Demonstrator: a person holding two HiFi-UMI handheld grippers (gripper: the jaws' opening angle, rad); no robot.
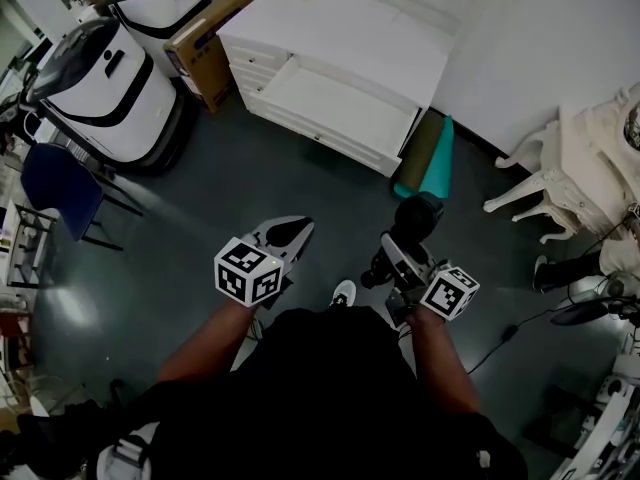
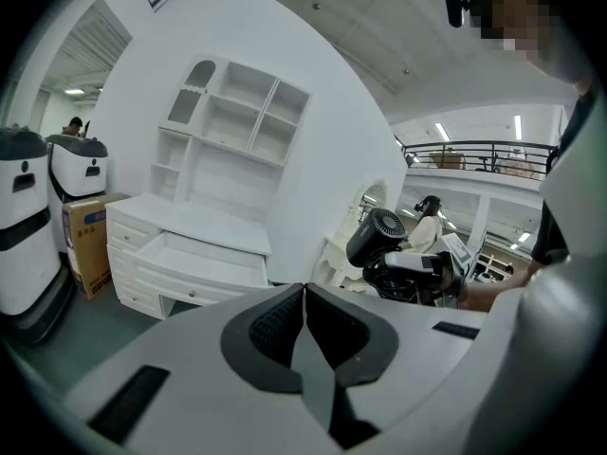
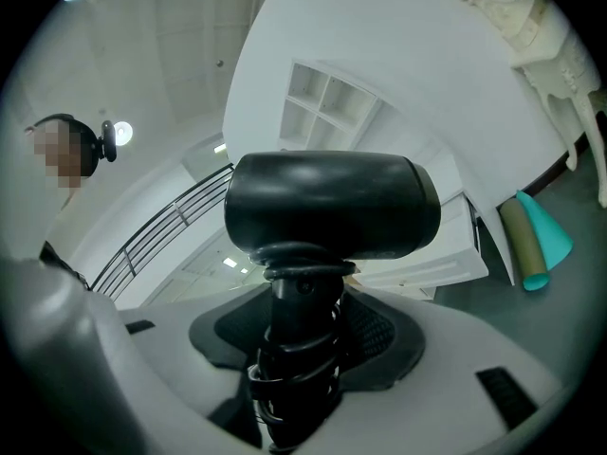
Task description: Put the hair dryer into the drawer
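Observation:
A black hair dryer [image 3: 332, 205] stands upright between my right gripper's jaws, its handle wrapped with its cord; in the head view the hair dryer [image 1: 417, 218] is above the dark floor. My right gripper [image 1: 400, 253] is shut on the handle. My left gripper [image 1: 298, 230] is shut with nothing in it, its tips [image 2: 303, 290] touching. The white dresser [image 1: 350, 43] stands ahead with its top drawer [image 1: 335, 103] pulled open; in the left gripper view the open drawer [image 2: 204, 257] is at the left and the hair dryer [image 2: 377, 235] at the right.
Two white and black machines [image 1: 105, 83] and a cardboard box [image 1: 208, 38] stand left of the dresser. A green and teal roll [image 1: 430, 158] lies at its right end. A white chair [image 1: 575, 173] is at the right, a blue chair [image 1: 55, 188] at the left.

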